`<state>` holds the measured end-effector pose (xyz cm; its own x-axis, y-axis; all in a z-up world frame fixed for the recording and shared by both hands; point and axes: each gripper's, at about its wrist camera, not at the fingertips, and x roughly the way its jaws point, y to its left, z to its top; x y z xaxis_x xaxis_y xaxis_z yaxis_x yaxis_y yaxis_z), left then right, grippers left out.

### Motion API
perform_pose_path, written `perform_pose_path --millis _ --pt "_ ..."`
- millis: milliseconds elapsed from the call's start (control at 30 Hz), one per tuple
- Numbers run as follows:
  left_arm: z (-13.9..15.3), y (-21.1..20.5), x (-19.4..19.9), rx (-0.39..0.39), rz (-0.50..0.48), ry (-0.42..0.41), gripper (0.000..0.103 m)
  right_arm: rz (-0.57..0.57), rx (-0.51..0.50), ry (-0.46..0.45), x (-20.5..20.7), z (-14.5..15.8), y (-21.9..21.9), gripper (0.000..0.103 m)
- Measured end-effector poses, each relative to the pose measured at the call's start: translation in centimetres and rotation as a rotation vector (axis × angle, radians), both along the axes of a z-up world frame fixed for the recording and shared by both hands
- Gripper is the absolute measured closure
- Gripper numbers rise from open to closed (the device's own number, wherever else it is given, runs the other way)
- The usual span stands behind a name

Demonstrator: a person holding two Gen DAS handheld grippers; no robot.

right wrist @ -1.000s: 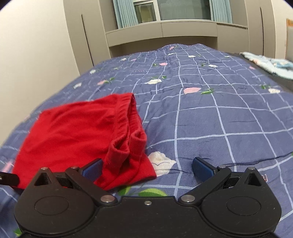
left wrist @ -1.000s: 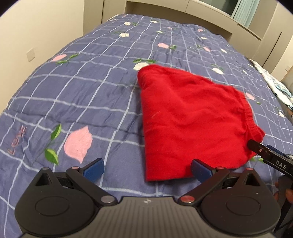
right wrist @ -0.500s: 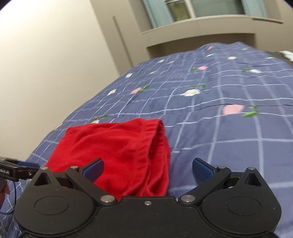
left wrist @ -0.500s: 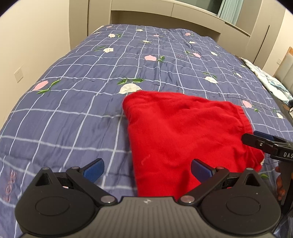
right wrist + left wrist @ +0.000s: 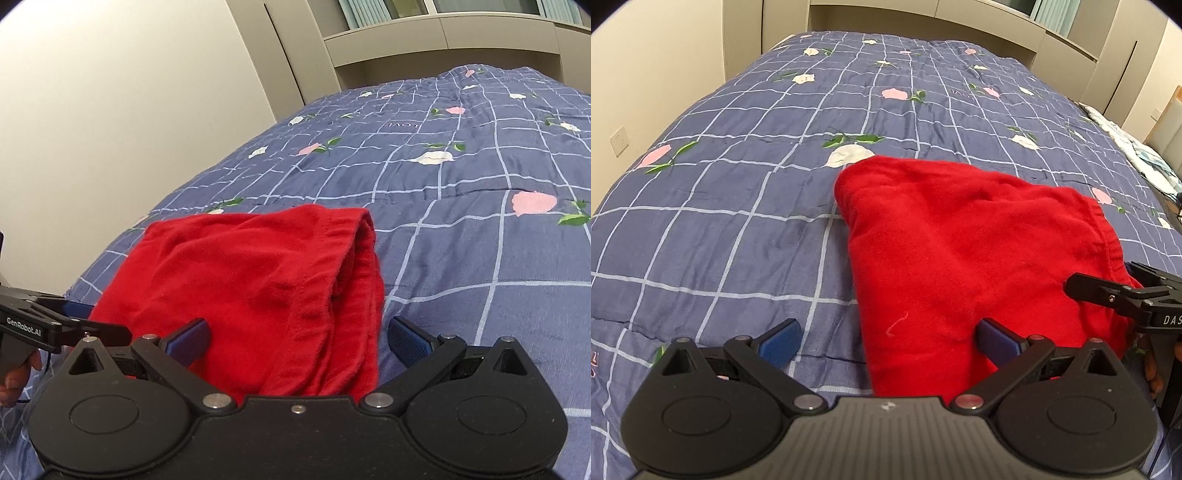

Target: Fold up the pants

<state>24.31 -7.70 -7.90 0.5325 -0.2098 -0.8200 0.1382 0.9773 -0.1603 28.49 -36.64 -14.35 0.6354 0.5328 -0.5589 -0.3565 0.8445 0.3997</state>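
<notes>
The red pants [image 5: 964, 240] lie folded into a compact bundle on the blue checked bedspread [image 5: 738, 192]. My left gripper [image 5: 888, 341] is open and empty over the bundle's near left corner. The pants also show in the right wrist view [image 5: 258, 280], with the elastic waistband edge along their right side. My right gripper [image 5: 297, 341] is open and empty, straddling the near waistband end. Each gripper shows at the edge of the other's view: the right one [image 5: 1108, 291] in the left wrist view, the left one [image 5: 70, 328] in the right wrist view.
The bedspread [image 5: 461, 221] stretches far ahead with flower prints. A beige wall [image 5: 110, 110] runs along the bed's left side, with cabinets at the head. A light patterned cloth [image 5: 1137, 147] lies at the bed's right edge.
Both grippers have pulled back and lifted slightly; the pants now sit nearer the middle of each view. The right wrist view has swung left toward the wall. Both jaws stay open.
</notes>
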Motion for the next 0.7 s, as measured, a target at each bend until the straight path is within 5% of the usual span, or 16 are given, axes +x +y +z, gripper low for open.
perform_pose_path --millis 233,467,567,700 --pt "0.2 0.4 0.4 -0.030 -0.020 0.032 0.002 0.035 0.020 0.024 0.1 0.4 0.3 0.007" --pt "0.6 1.5 0.8 -0.195 -0.021 0.095 0.041 -0.100 0.065 0.114 -0.1 1.0 -0.9 0.045" --pt "1.0 1.2 0.8 -0.176 -0.006 0.094 0.052 -0.142 0.090 0.158 -0.3 1.3 -1.4 0.063" --pt "2.6 0.6 0.3 -0.151 -0.024 0.059 0.072 -0.174 0.093 0.158 -1.3 2.5 -1.2 0.073"
